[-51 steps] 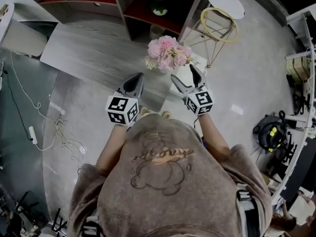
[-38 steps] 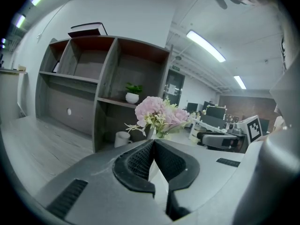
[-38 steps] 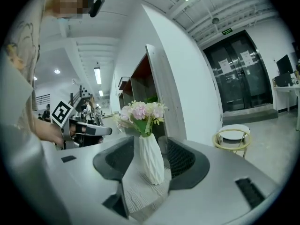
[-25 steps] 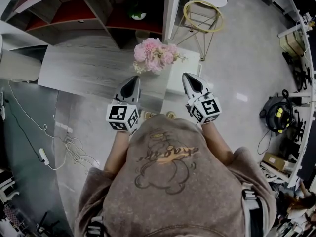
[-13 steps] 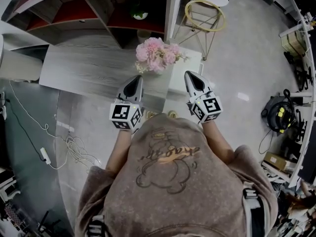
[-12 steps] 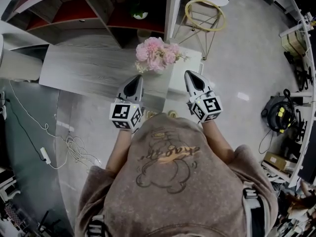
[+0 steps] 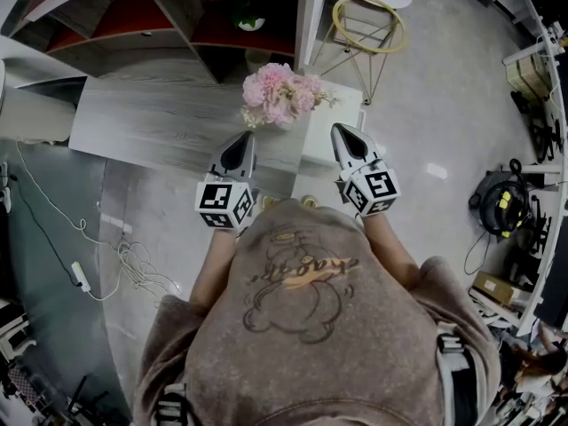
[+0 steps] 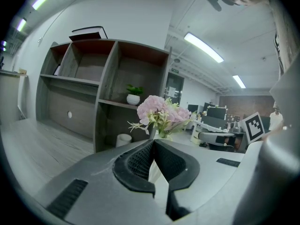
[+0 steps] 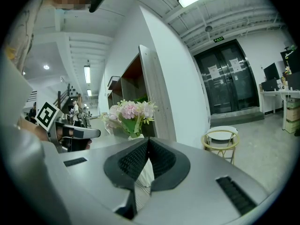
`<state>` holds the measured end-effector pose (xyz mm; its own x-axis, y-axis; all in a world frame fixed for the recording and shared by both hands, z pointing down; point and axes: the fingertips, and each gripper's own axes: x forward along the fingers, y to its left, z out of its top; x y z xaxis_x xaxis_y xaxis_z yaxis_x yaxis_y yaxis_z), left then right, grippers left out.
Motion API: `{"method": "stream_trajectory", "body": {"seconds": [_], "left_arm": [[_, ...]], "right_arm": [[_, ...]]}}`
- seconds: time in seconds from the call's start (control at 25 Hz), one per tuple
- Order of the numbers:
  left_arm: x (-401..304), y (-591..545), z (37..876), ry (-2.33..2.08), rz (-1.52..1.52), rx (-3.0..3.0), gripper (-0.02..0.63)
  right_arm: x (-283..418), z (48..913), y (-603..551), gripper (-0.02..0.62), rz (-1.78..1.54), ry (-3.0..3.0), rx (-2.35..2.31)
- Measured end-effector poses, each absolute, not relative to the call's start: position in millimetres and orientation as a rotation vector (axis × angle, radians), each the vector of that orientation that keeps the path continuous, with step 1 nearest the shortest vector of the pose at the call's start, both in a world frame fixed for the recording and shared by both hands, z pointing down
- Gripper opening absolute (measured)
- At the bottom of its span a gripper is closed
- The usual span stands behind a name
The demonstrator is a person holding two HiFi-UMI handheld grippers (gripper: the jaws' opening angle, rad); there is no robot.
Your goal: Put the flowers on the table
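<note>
A bunch of pink flowers (image 7: 280, 94) stands at the right end of the grey wooden table (image 7: 151, 118). From above, the blossoms hide their vase. My left gripper (image 7: 241, 140) points at them from the near left and my right gripper (image 7: 340, 131) from the near right. Both are short of the blooms, with their jaws closed and nothing between them. In the left gripper view the flowers (image 8: 161, 114) rise just beyond the shut left gripper (image 8: 153, 142). The right gripper view shows the flowers (image 9: 129, 111) over a white ribbed vase (image 9: 143, 172), behind the shut right gripper (image 9: 148, 139).
A white surface (image 7: 330, 136) adjoins the table's right end. Behind the table stands a shelf unit holding a small potted plant (image 7: 251, 23). A gold-framed stool (image 7: 368, 25) is at the back right. Cables (image 7: 89, 273) lie on the floor at left, and a yellow-and-black machine (image 7: 501, 207) sits at right.
Since two seconds ago the view has swung and both grippers have come slightly nearer the flowers. Over the last second almost nothing has moved, and both jaws have stayed shut.
</note>
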<state>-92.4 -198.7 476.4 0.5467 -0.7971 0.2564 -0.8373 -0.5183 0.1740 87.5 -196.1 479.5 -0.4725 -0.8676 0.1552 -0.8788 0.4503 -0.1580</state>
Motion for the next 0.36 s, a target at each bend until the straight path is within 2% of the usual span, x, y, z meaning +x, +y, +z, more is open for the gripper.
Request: {"method": "stream_trajectory", "body": {"seconds": [0.36], "left_arm": [[-90.4, -198.5, 477.5, -1.36, 0.21, 2.502, 0.018]], "right_arm": [[88.8, 479.9, -195.5, -0.002, 0.334, -2.628, 1.584]]}}
